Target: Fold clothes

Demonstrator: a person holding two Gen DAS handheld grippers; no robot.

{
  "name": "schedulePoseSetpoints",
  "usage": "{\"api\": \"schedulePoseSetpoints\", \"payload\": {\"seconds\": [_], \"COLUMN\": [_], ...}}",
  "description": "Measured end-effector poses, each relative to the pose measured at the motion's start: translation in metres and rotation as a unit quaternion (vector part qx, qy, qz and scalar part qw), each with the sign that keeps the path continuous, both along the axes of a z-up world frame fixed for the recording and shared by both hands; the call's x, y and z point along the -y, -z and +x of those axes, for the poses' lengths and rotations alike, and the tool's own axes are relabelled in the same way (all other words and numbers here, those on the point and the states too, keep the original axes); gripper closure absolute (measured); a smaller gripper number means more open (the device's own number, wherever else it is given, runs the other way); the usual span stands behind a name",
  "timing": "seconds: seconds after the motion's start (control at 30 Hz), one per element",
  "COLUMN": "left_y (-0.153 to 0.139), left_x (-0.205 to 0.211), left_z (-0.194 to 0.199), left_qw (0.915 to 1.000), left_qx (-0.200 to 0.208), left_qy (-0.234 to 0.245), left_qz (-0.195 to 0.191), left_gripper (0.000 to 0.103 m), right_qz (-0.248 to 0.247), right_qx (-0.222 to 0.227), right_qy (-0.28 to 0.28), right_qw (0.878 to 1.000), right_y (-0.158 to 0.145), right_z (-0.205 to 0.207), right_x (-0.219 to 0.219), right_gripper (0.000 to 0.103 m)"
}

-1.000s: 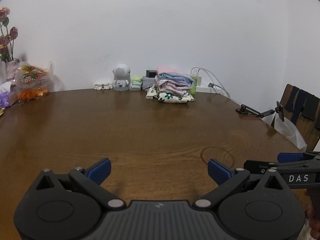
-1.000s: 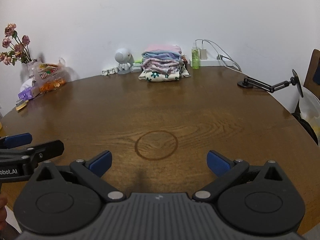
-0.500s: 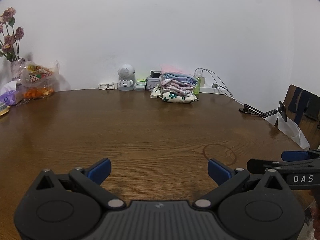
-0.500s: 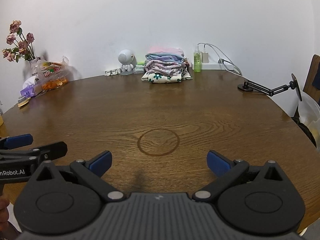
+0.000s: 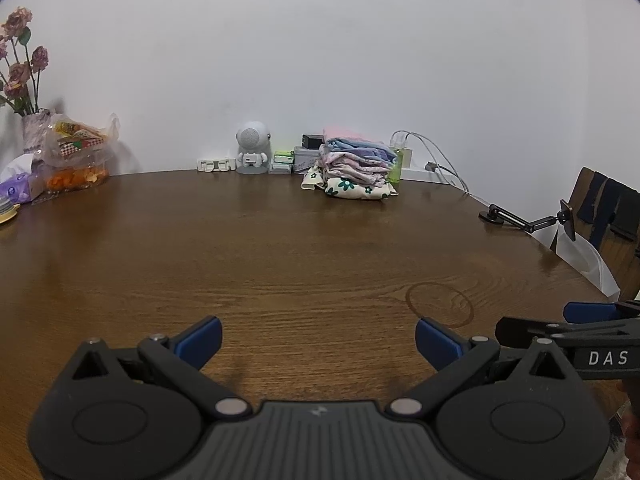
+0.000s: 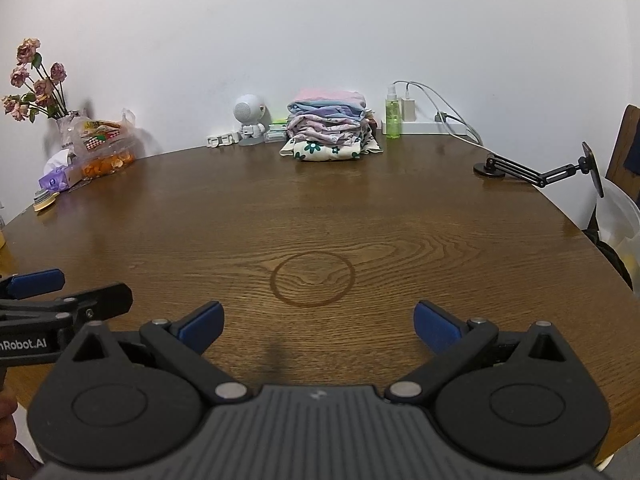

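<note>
A: How far along did the folding look?

B: Mostly done, I judged. A stack of folded clothes (image 6: 327, 130) sat at the far edge of the worktop (image 6: 400, 220), near the wall, with a floral piece at the bottom and pink on top. No loose garment lay on the wood in front of either camera.

A: And the tools?

B: The left gripper (image 5: 318, 340) hovered low over the near edge, its blue-tipped fingers (image 5: 200, 338) spread wide apart and holding nothing. The right gripper (image 6: 319, 326) was the same: fingers (image 6: 436, 326) apart, empty, just short of a ring-shaped mark (image 6: 313, 278) in the wood. Each showed at the side of the other's view, so they stood side by side.

A: Anything left to fold?

B: None that I could see. A white plastic tub (image 6: 618, 216) stood beyond the right edge beside a chair (image 6: 626, 148); its contents were unclear, so more clothes might have waited there.

A: Other containers?

B: A clear plastic bag (image 6: 102, 148) at the far left held orange snacks and packets, next to a vase of dried roses (image 6: 38, 80).
</note>
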State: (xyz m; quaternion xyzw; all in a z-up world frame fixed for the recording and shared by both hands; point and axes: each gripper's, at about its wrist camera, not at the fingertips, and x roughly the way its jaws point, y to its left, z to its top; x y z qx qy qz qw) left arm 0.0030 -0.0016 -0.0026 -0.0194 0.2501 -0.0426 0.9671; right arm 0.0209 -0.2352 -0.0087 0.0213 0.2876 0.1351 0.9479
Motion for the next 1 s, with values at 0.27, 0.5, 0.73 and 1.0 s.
{"api": "schedulePoseSetpoints", "payload": {"seconds": [0.27, 0.5, 0.73, 1.0], "left_y": [0.0012, 0.0019, 0.0032, 0.0042], "left_x": [-0.0019, -0.0022, -0.0011, 0.0028], "left_z": [0.0004, -0.0006, 0.0000, 0.0007], "left_qw": [1.0000, 1.0000, 1.0000, 0.9999], "left_qx": [0.000, 0.001, -0.003, -0.005], "left_qy": [0.002, -0.001, 0.000, -0.010], "left_qz": [-0.005, -0.004, -0.008, 0.000], "left_gripper": [0.000, 0.000, 0.000, 0.000], "right_qz": [-0.007, -0.013, -0.014, -0.014], "right_qx": [0.002, 0.001, 0.000, -0.002], "right_qy": [-0.005, -0.008, -0.005, -0.005], "right_qw": [1.000, 1.000, 1.000, 1.000], "right_y": [0.0001, 0.0007, 0.0005, 0.0016], "right_z": [-0.0007, -0.0003, -0.0017, -0.0020], "right_x": [-0.0032, -0.0068, -0.0074, -0.0074], "right_gripper": [0.000, 0.000, 0.000, 0.000]}}
